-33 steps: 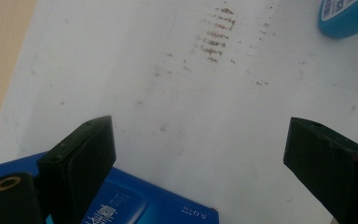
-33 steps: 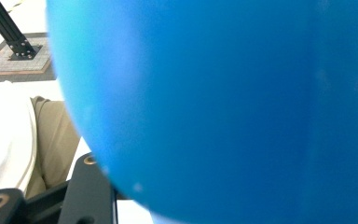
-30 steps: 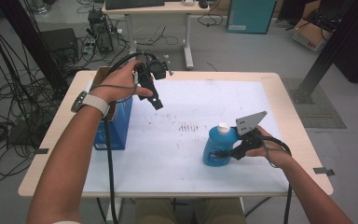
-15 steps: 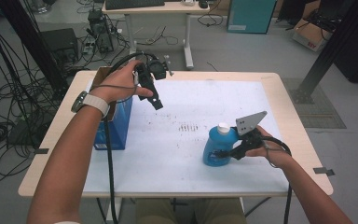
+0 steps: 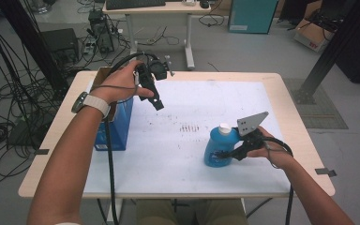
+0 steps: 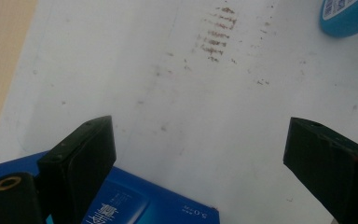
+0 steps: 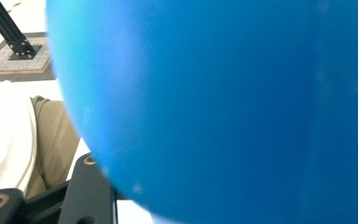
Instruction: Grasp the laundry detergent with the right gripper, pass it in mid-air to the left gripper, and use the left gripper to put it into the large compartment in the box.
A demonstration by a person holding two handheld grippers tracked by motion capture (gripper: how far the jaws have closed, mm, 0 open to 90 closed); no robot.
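A blue bottle (image 5: 218,149) with a white cap stands upright on the white mat (image 5: 201,103) at the right front. My right gripper (image 5: 226,153) is shut on its body from the right. In the right gripper view the bottle (image 7: 223,107) is pressed close, with one black finger (image 7: 91,191) under it. My left gripper (image 5: 156,102) hangs in the air at the left back, above the near corner of a blue box (image 5: 119,126). In the left gripper view it (image 6: 196,144) stands open with nothing between the jaws, over the box corner (image 6: 135,205) and bare mat.
Brown smudges (image 5: 190,127) mark the mat's middle. The wooden table rim (image 5: 304,140) runs around the mat. A desk (image 5: 150,7) stands beyond the table, with cables and equipment (image 5: 9,84) on the floor to the left and a black post (image 5: 328,51) to the right.
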